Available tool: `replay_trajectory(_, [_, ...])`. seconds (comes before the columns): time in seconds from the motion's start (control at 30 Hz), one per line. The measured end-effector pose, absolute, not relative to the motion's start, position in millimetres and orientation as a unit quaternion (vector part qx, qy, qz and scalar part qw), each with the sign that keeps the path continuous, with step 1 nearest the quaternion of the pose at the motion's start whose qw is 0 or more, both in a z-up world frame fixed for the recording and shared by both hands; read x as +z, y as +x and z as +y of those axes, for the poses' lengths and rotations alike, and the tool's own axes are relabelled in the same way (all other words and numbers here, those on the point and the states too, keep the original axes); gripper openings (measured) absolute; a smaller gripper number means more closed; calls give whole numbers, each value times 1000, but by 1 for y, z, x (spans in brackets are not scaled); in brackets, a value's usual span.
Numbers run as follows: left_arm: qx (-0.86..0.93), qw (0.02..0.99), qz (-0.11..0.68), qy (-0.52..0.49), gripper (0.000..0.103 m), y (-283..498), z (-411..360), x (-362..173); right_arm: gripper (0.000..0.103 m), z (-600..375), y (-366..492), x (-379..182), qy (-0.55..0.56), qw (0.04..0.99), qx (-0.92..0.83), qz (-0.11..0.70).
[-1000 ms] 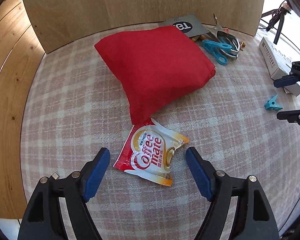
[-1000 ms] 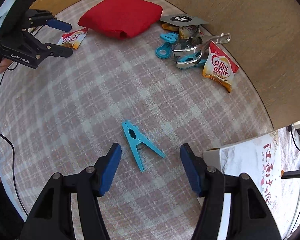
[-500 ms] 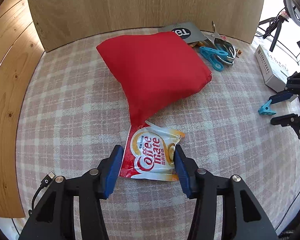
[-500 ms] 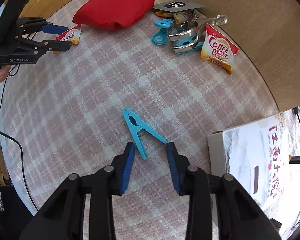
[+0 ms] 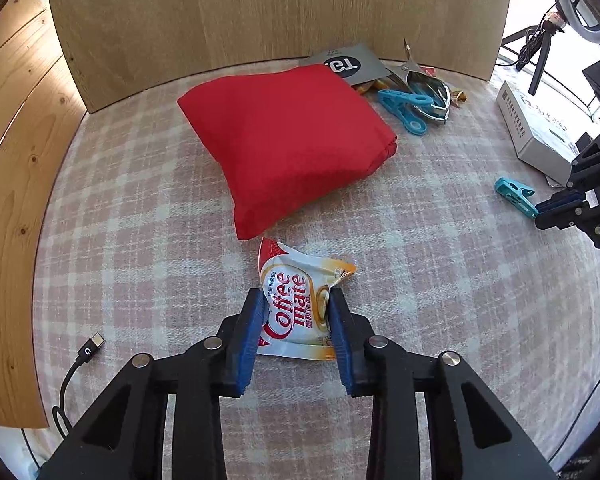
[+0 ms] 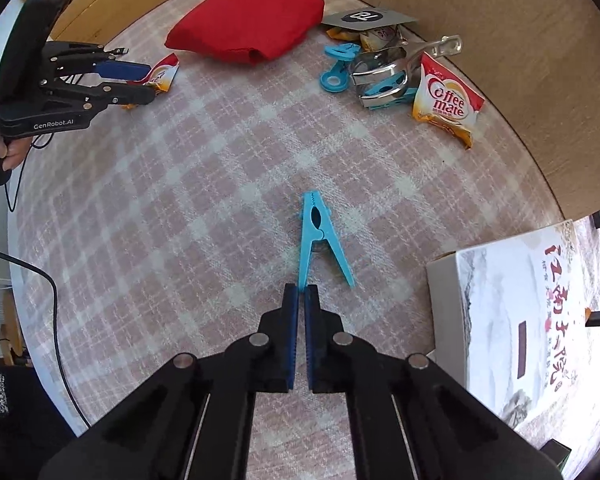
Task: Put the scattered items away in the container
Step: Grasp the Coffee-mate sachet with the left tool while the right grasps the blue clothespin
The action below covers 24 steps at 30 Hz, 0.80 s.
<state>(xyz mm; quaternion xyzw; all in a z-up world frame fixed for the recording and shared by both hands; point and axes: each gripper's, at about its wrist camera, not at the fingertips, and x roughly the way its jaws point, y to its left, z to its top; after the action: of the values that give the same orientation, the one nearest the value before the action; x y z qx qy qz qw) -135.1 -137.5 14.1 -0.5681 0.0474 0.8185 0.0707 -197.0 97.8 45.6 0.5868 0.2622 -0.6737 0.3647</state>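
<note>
My left gripper is shut on a Coffee mate sachet that lies on the checked cloth just in front of a red fabric pouch. My right gripper is shut on one handle leg of a blue clothespin lying on the cloth. The left gripper with its sachet also shows in the right wrist view, and the right gripper with the clothespin shows in the left wrist view.
A white printed box stands at the right. By the wooden back wall lie a second Coffee mate sachet, a metal clip, blue clips and a grey card. A USB cable lies at the left.
Both grippers went from wide open to shut: the left closed on the sachet, the right closed on the clothespin's handle. The clothespin has turned to point straight away from the right gripper.
</note>
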Motion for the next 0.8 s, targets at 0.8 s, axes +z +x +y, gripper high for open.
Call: replay_trajectory(0.8, [853,91,22,-513,5,-93,-109,80,3,157,-153,118,532,346,-764,116])
